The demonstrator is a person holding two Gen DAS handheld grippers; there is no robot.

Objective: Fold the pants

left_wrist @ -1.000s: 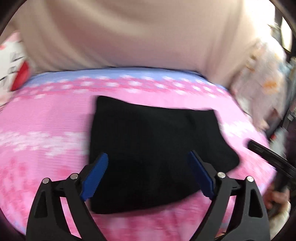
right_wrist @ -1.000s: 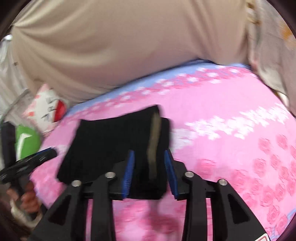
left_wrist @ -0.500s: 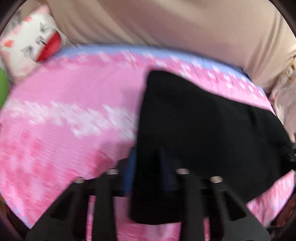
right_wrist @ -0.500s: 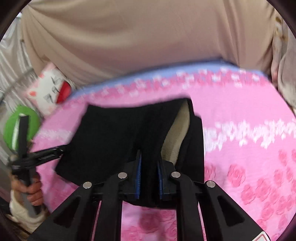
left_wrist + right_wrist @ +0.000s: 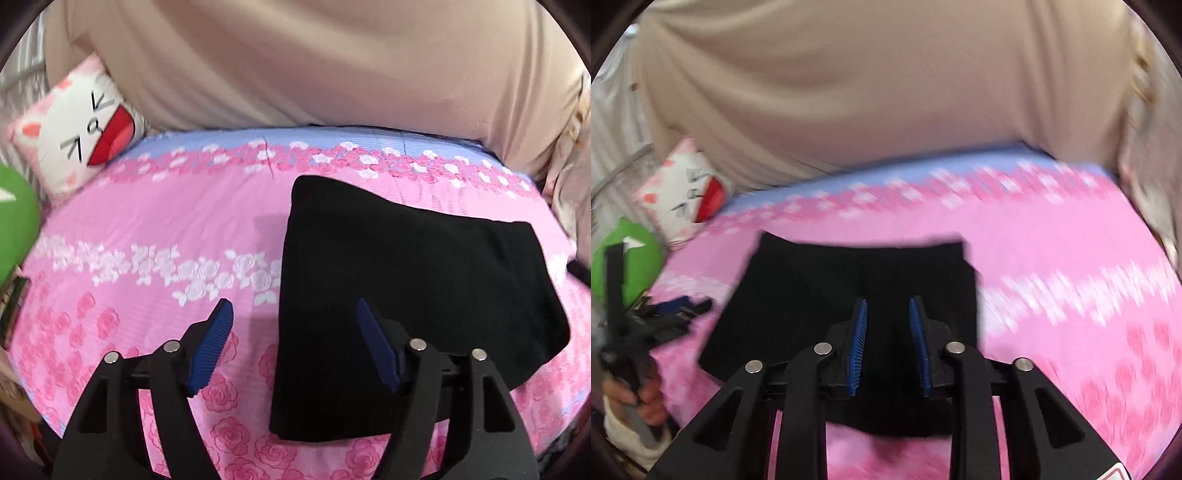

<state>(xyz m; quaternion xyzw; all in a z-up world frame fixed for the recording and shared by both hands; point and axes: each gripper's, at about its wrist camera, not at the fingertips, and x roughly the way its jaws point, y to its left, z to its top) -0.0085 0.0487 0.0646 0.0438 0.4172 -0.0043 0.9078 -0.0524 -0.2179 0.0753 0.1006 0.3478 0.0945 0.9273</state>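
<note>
The black pants lie folded into a compact rectangle on the pink rose-print bedsheet. The left gripper gapes wide over their near-left edge, holding nothing. The right gripper hovers above them with jaws narrowly parted, empty.

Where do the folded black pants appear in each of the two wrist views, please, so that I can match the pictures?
Left wrist view: the black pants lie right of centre on the pink sheet, reaching the lower right, partly behind the left gripper.
Right wrist view: the black pants lie at centre, slightly left, behind the right gripper.
Shared landmark: the cat-face pillow at the left edge of both views.
</note>
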